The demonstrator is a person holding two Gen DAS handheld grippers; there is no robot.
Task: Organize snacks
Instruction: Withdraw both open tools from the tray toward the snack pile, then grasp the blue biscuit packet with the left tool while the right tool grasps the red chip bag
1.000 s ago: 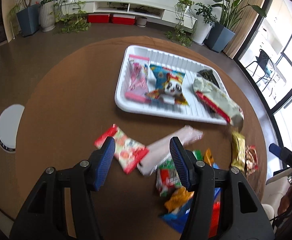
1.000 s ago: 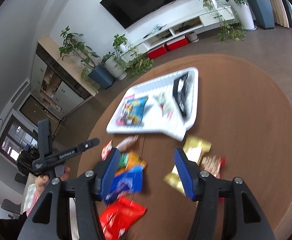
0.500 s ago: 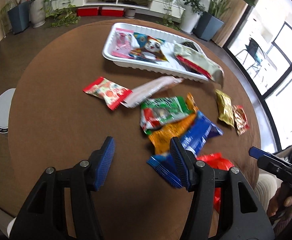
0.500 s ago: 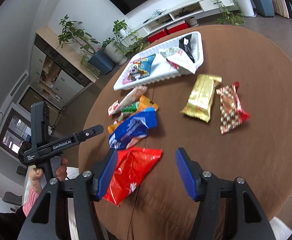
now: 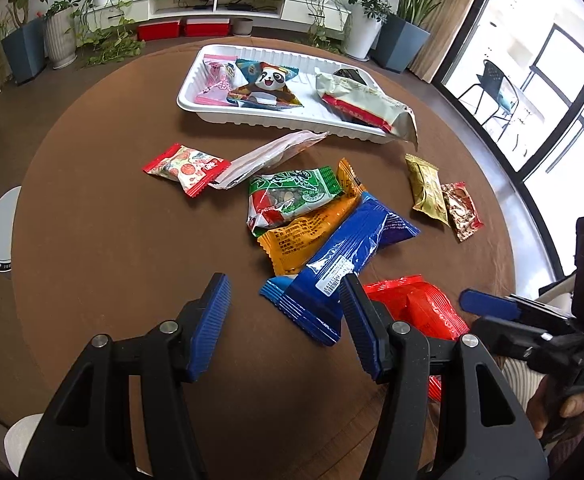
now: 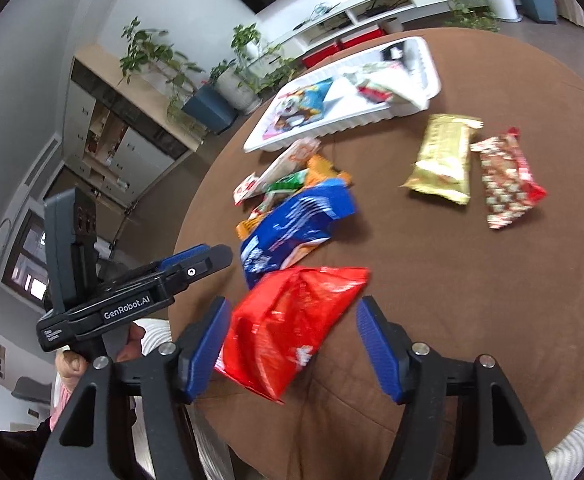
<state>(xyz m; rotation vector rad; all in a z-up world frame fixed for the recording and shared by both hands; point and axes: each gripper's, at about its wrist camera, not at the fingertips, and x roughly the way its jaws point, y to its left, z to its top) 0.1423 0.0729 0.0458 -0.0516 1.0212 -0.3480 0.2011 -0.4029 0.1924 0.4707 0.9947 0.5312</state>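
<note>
Left gripper (image 5: 283, 320) fingers stand apart, empty, above the desk (image 5: 103, 232) beside the blue packet (image 5: 344, 256). Right gripper (image 6: 292, 344) fingers are opening around the red packet (image 6: 292, 320), not pressing it. Risk: slick crumpled foil may slip from a shallow pinch. White tray (image 5: 287, 120) holds pink, panda and cream packets; others lie loose.
</note>
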